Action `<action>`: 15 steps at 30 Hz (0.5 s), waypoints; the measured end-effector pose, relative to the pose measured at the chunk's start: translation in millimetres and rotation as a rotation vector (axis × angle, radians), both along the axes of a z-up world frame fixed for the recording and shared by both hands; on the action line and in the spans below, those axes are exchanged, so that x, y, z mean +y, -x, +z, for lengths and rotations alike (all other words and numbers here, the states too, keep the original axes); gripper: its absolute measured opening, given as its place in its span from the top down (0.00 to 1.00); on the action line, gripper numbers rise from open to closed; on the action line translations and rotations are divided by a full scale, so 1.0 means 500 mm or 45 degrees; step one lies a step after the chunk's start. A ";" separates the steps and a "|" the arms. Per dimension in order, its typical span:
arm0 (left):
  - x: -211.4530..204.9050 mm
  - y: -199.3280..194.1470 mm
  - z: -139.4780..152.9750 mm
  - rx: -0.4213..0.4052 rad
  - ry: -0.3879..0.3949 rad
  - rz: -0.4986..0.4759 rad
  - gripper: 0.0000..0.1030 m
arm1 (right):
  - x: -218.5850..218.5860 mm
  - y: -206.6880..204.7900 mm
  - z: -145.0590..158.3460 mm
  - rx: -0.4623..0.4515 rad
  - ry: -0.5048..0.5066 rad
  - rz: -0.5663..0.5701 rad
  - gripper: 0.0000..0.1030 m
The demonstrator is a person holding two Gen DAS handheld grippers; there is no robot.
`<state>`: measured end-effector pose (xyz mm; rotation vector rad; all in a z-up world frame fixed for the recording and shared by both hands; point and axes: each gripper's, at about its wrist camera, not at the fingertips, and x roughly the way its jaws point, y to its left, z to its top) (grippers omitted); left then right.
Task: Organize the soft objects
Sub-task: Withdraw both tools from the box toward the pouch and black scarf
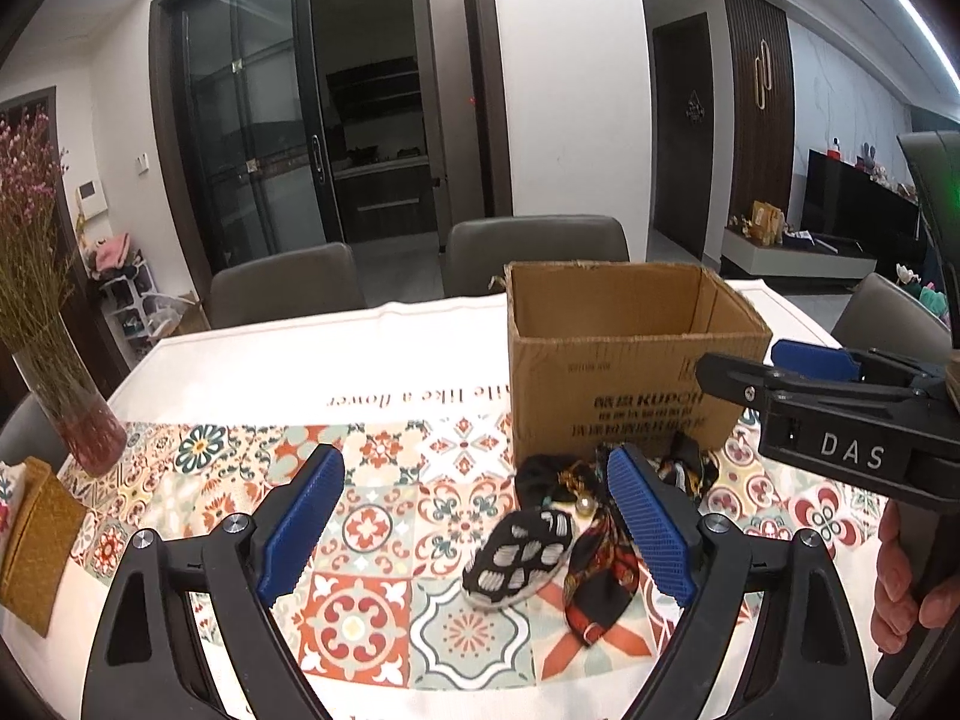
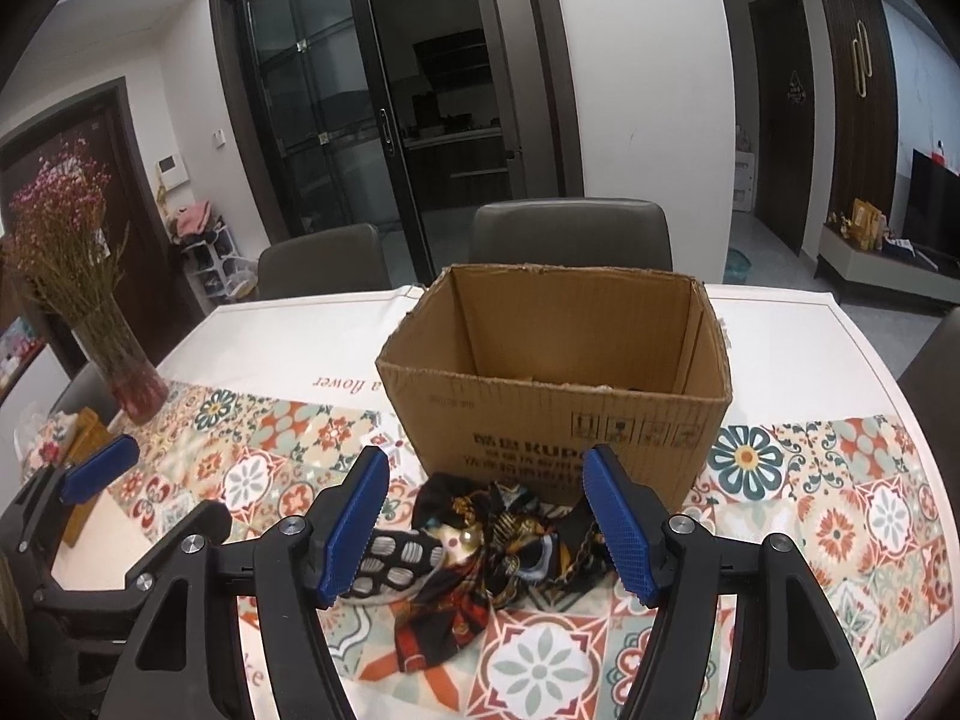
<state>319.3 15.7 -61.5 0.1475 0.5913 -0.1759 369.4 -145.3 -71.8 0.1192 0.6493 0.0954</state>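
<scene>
An open cardboard box point(image 1: 624, 372) point(image 2: 558, 396) stands on the patterned tablecloth. In front of it lie a dark patterned scarf with a pearl point(image 1: 600, 552) point(image 2: 498, 552) and a black-and-white mesh piece point(image 1: 519, 558) point(image 2: 399, 561). My left gripper point(image 1: 474, 531) is open and empty above the cloth, the mesh piece between its fingers. My right gripper point(image 2: 486, 534) is open and empty above the scarf. It also shows from the side in the left wrist view point(image 1: 780, 372). The left gripper shows at the left edge of the right wrist view point(image 2: 90, 474).
A glass vase of dried pink flowers point(image 1: 66, 384) point(image 2: 114, 354) stands at the table's left. A mustard cloth pouch point(image 1: 36, 546) lies near the left edge. Grey chairs point(image 1: 534, 246) point(image 2: 570, 234) stand behind the table.
</scene>
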 end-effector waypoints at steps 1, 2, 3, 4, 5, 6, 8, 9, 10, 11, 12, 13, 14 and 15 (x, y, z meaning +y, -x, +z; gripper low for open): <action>0.002 0.003 -0.005 0.008 0.002 0.000 0.13 | 0.002 0.004 -0.002 -0.001 0.009 -0.002 0.34; 0.005 0.005 -0.010 0.018 0.009 -0.001 0.13 | 0.004 0.007 -0.004 -0.002 0.014 -0.003 0.34; 0.007 0.006 -0.014 0.028 0.016 -0.002 0.13 | 0.006 0.009 -0.006 -0.001 0.020 -0.002 0.34; 0.010 0.006 -0.020 0.037 0.020 -0.004 0.13 | 0.007 0.010 -0.007 0.001 0.023 -0.001 0.34; 0.009 0.006 -0.025 0.043 0.022 -0.005 0.13 | 0.009 0.012 -0.010 0.005 0.027 0.002 0.34; 0.010 0.007 -0.031 0.049 0.021 -0.006 0.13 | 0.010 0.013 -0.013 0.010 0.029 0.005 0.34; 0.010 0.008 -0.039 0.061 0.019 -0.012 0.13 | 0.013 0.013 -0.020 0.021 0.034 0.009 0.34; 0.010 0.008 -0.043 0.067 0.016 -0.015 0.13 | 0.013 0.014 -0.024 0.024 0.035 0.011 0.34; 0.010 0.007 -0.048 0.070 0.012 -0.018 0.13 | 0.015 0.013 -0.028 0.029 0.037 0.011 0.34; 0.010 0.005 -0.051 0.073 0.009 -0.020 0.13 | 0.016 0.013 -0.033 0.033 0.040 0.011 0.34; 0.010 0.004 -0.056 0.078 0.006 -0.022 0.13 | 0.017 0.013 -0.037 0.037 0.044 0.011 0.34; 0.010 0.003 -0.061 0.082 0.003 -0.025 0.13 | 0.018 0.013 -0.042 0.042 0.047 0.010 0.34; 0.010 0.001 -0.064 0.085 0.003 -0.027 0.13 | 0.020 0.013 -0.047 0.045 0.050 0.011 0.34; 0.010 0.000 -0.069 0.090 0.001 -0.030 0.13 | 0.019 0.013 -0.052 0.048 0.051 0.012 0.34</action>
